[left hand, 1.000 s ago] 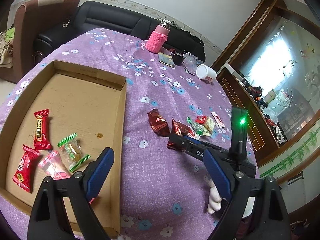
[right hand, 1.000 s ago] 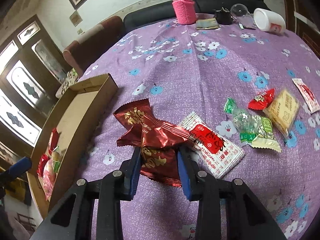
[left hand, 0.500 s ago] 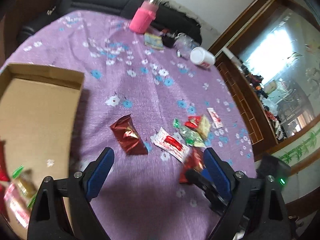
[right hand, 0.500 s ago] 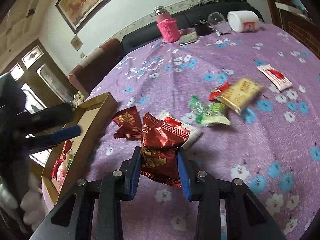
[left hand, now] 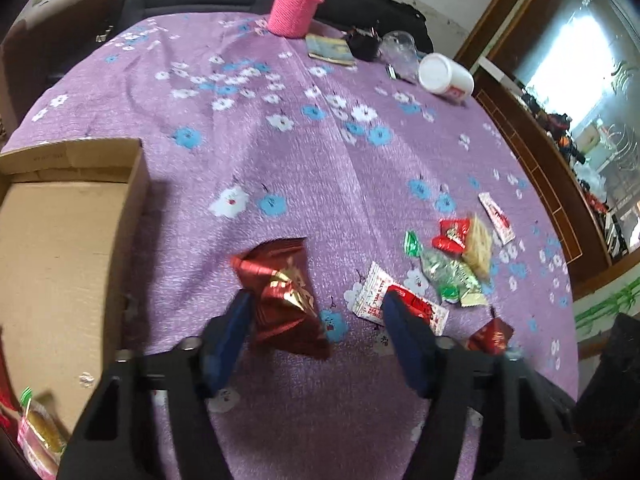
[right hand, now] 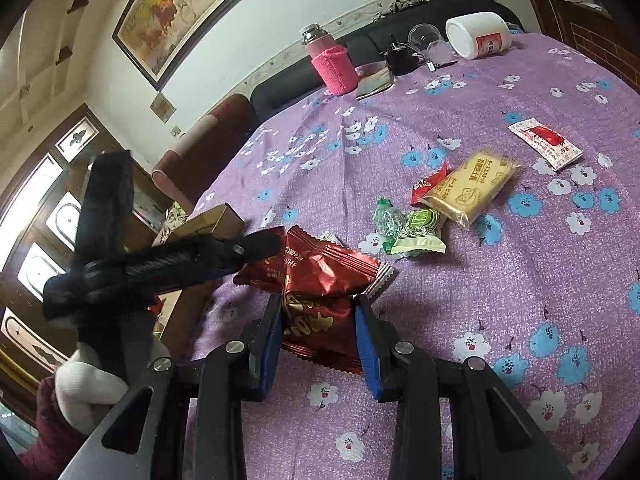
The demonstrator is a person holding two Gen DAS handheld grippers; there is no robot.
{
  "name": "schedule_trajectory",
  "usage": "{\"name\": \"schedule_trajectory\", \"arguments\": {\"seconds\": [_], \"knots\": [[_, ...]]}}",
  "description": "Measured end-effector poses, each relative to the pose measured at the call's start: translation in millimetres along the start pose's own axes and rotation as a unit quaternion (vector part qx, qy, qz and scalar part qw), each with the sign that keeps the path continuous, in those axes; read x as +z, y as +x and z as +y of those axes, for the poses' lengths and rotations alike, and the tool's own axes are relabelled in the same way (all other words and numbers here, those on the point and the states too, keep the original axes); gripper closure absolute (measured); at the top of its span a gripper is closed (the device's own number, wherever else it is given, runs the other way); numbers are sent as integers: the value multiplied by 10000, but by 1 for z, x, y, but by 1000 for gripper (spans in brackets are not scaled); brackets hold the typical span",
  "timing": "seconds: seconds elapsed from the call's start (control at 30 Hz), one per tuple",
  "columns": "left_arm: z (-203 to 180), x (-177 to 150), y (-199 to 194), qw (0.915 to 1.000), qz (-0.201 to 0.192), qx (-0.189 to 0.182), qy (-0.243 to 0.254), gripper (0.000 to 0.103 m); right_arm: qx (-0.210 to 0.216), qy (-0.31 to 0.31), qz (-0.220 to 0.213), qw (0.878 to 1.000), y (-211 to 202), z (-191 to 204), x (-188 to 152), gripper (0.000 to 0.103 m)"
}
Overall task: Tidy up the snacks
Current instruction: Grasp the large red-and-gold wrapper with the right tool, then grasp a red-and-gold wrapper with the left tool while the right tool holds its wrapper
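Observation:
A dark red foil packet (left hand: 280,296) lies on the purple flowered cloth. My left gripper (left hand: 316,312) straddles it, jaws closing; the left finger (left hand: 228,336) touches the packet and the right finger (left hand: 404,340) stands apart from it. My right gripper (right hand: 318,320) is shut on a second dark red foil packet (right hand: 328,272), held just above the cloth. A cardboard box (left hand: 136,200) sits at the left with a few snacks (left hand: 36,436) in its near corner. In the right wrist view the left gripper (right hand: 256,244) reaches in from the left, held by a white-gloved hand (right hand: 88,384).
Loose snacks lie to the right: a white-and-red sachet (left hand: 400,300), green candies (left hand: 444,272), a yellow cracker pack (right hand: 468,188), another sachet (right hand: 544,144). At the far edge stand a pink-sleeved flask (left hand: 296,8) and a tipped white jar (left hand: 446,78). A sofa lies beyond.
My left gripper swung from above the box rightward and down over the red packet, and its jaws narrowed. The right gripper drew back a little, still holding its packet.

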State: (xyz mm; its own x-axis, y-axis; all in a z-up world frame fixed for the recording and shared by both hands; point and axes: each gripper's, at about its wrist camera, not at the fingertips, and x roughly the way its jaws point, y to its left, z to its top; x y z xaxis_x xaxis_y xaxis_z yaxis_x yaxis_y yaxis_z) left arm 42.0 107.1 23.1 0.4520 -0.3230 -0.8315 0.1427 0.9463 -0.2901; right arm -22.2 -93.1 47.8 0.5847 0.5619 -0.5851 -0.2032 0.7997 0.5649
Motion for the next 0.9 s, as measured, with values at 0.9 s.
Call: {"name": "schedule_trajectory", "arguments": {"seconds": [0.9], "knots": [[-1, -12, -41, 9962, -634, -571, -158, 75, -229, -137, -54, 9996, 3, -1, 0, 66]]}}
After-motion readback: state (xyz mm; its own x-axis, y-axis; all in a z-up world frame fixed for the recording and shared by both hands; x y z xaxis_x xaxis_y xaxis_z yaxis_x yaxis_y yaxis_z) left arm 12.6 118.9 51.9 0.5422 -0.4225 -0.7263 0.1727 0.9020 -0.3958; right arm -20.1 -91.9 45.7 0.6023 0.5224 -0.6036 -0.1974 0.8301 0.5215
